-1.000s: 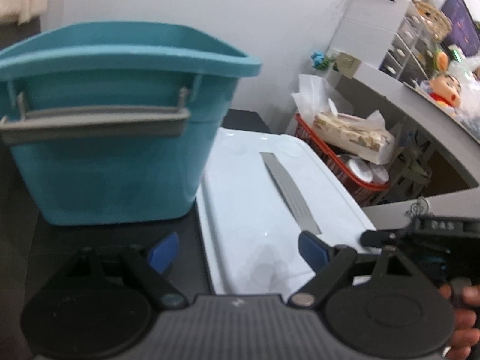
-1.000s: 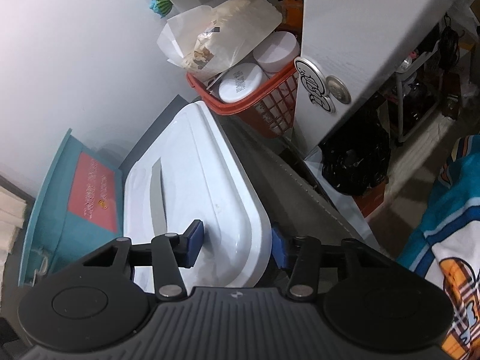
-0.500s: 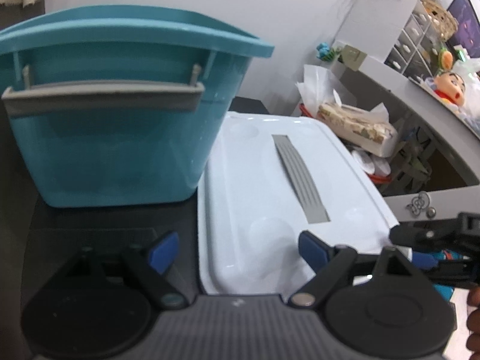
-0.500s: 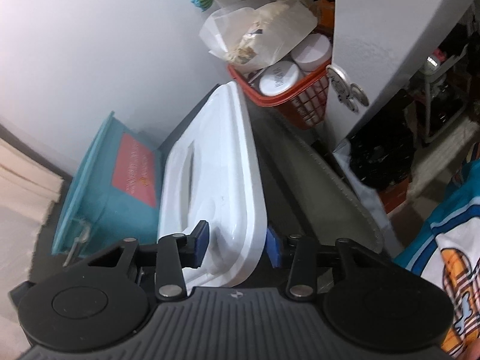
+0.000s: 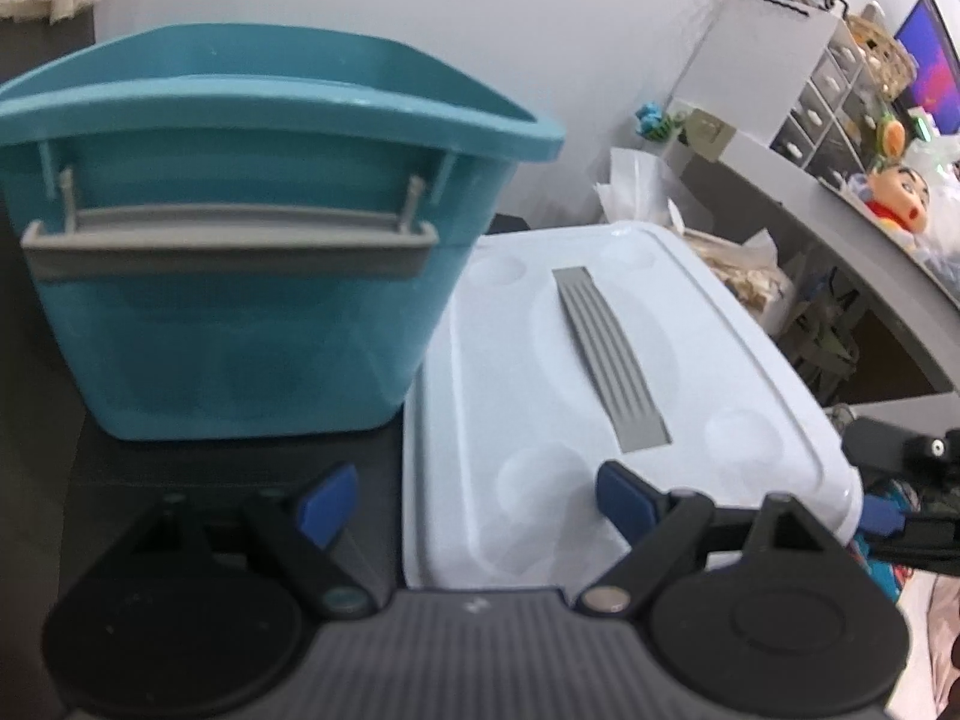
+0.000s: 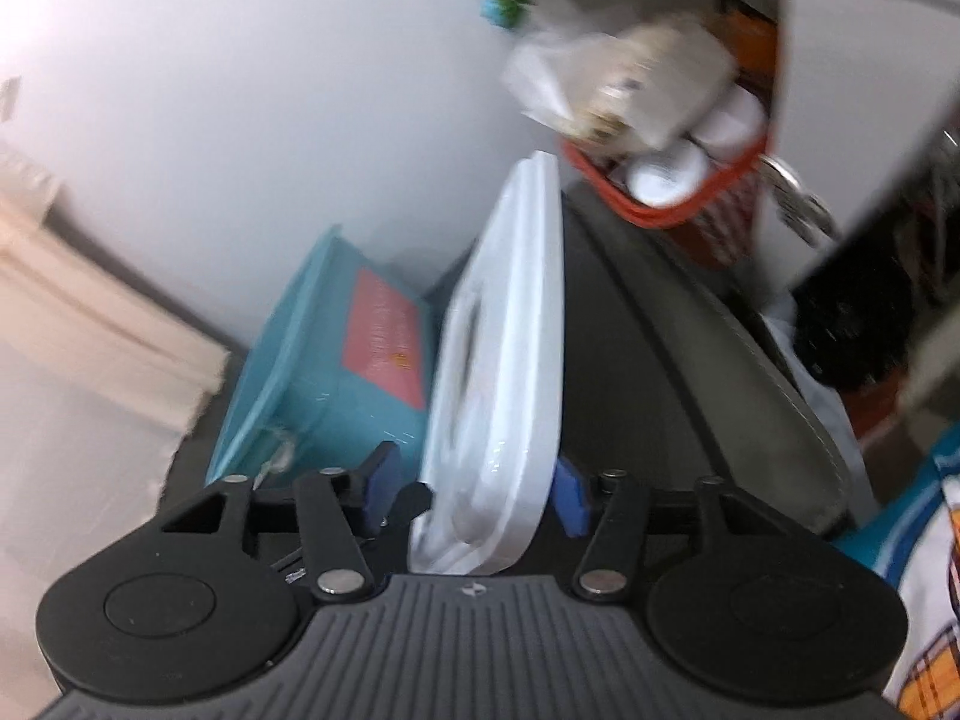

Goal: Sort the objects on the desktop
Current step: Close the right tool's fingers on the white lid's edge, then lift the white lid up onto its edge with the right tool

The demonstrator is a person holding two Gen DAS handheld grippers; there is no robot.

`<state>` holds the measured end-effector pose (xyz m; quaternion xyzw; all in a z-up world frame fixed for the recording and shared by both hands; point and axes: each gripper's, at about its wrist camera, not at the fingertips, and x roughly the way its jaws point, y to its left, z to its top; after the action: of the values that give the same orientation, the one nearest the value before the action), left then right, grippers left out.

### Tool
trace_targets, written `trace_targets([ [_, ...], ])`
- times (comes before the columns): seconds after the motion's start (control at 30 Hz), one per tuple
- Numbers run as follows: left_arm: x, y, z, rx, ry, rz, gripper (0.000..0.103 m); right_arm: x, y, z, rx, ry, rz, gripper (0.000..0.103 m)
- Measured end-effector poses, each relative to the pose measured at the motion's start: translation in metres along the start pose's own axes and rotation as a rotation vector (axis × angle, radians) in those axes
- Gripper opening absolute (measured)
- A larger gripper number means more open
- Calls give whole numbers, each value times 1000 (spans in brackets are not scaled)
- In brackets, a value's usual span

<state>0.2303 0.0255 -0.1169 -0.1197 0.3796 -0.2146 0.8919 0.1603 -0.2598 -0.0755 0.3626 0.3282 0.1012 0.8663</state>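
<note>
A teal plastic bin point(image 5: 240, 312) with a grey handle stands on the dark desk. Beside it is a white lid point(image 5: 600, 372) with a grey strip, tipped up on its right side. My left gripper point(image 5: 475, 501) is open, its fingers astride the lid's near left corner without pressing on it. My right gripper point(image 6: 475, 489) has the lid's point(image 6: 498, 360) edge between its fingers and its jaws are opening. The right pad lies against the rim and the left pad stands a little off it. In the left wrist view the right gripper point(image 5: 888, 516) shows at the lid's near right corner.
A red basket point(image 6: 672, 204) of white tubs and a paper bag sits behind the lid under a grey counter point(image 5: 840, 228). White drawers, a doll and a monitor stand on that counter. A white wall is behind. Patterned cloth point(image 6: 924, 600) lies at lower right.
The white lid has tipped up from lying flat. My right gripper rose and rolled with it, and its fingers now stand wider apart. The left gripper stayed put.
</note>
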Motion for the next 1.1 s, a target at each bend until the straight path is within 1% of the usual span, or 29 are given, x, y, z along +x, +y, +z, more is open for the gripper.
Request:
trace_targets([
  [0.13,-1,1,0,-2,2,2,89,11,3,0,-1,17,-2,60],
  [0.27,1,-3,-3,3,9,-5,89,21,0,0,15,31,-54,59],
  [0.33,2,-4,-4,7,13,-8,89,25,-3,0,36,34,-62,59],
  [0.47,2,-4,-4,0,11,-12,89,33,-8,1,63,31,-50,54],
  [0.5,3,-4,-4,-2,10,-13,89,35,-8,1,62,31,-46,47],
  [0.83,6,-1,-2,-12,12,-25,89,51,-13,-3,90,57,-38,42],
  [0.93,7,-1,-1,-12,13,-26,89,52,-16,-5,104,66,-30,36],
  [1.0,7,-1,-1,-11,12,-26,89,53,-18,-5,120,72,-17,29],
  [1.03,6,-1,-1,-10,11,-26,89,54,-19,-5,129,75,-10,27],
  [1.1,5,-1,-1,-10,9,-26,89,55,-23,-4,161,86,19,20],
])
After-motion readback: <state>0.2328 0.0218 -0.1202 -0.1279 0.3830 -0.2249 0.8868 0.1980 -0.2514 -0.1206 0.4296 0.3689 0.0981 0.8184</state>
